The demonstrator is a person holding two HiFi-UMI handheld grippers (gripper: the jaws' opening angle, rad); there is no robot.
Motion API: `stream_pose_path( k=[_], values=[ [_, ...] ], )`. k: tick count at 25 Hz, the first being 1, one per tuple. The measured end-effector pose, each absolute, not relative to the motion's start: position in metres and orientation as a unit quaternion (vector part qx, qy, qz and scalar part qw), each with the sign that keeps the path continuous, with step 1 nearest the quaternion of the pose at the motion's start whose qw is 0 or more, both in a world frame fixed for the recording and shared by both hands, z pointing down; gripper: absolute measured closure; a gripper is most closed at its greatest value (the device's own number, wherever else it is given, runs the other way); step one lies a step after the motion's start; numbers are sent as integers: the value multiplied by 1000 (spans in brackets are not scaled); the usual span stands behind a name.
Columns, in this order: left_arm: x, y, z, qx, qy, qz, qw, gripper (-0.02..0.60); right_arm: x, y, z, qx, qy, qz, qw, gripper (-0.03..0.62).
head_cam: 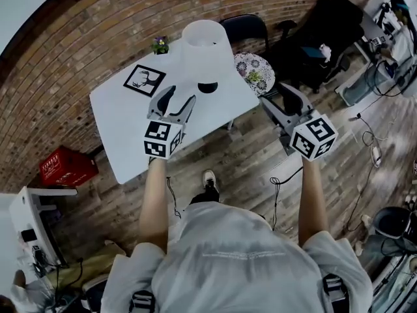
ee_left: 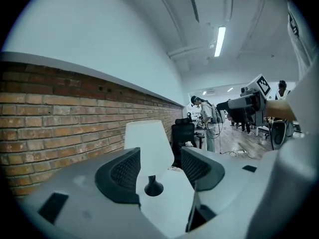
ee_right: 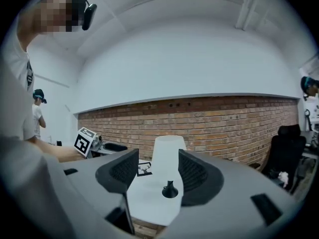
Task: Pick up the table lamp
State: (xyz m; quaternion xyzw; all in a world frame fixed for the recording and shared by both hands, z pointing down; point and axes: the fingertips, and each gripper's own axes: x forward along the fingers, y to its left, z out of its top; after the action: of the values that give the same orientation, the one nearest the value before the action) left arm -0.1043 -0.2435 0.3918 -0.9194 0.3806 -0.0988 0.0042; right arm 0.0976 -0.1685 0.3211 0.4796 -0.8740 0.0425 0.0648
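**White table, lamp waiting, both grippers empty**

Wood floor (head_cam: 251, 145) lay under me, and a white table (head_cam: 130, 126) stood on it beside a brick wall (head_cam: 78, 38).

Nearest to me were my two grippers. The left gripper (head_cam: 179, 98) hung over the near side of the table. Its jaws were wide apart with nothing between them. The right gripper (head_cam: 279, 100) hung off the table's right corner, over the floor. Its jaws were apart and empty too.

Past them stood the table lamp (head_cam: 206, 44), upright, toward the far side of the table. Neither gripper touched it. Both gripper views looked at it through the gap between the jaws.

The lamp had a big white shade (ee_right: 168, 151) and a small dark round base (ee_right: 169, 190) with a thin neck. I judged the shade to be light and thin, so a squeeze could dent it. The neck looked hard, so I would grab there, just above the base. With a big top and a small foot, it could tip, so I would lift it straight up.

A deer picture (head_cam: 144, 79) lay left of the lamp. A tiny flower pot (head_cam: 160, 44) sat by the far edge. A black chair (head_cam: 246, 25) stood behind.

From my head view, the shade hid the neck. I saw no cord and could not tell if there was one.
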Motion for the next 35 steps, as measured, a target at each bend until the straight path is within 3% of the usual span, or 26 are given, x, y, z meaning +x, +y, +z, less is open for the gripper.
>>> stream_pose_path(
  k=[17,24,35],
  values=[
    [-70,-354,569,-915,362,-134,-115,299,112,-275,460,488,-858,108,123,296],
    [-24,-381,625,-906,393,-120,-105,296,144,-284,512,480,-859,107,141,296],
    [3,-440,644,-874,470,-104,-57,298,170,-300,537,451,-876,99,139,296]
  ],
)
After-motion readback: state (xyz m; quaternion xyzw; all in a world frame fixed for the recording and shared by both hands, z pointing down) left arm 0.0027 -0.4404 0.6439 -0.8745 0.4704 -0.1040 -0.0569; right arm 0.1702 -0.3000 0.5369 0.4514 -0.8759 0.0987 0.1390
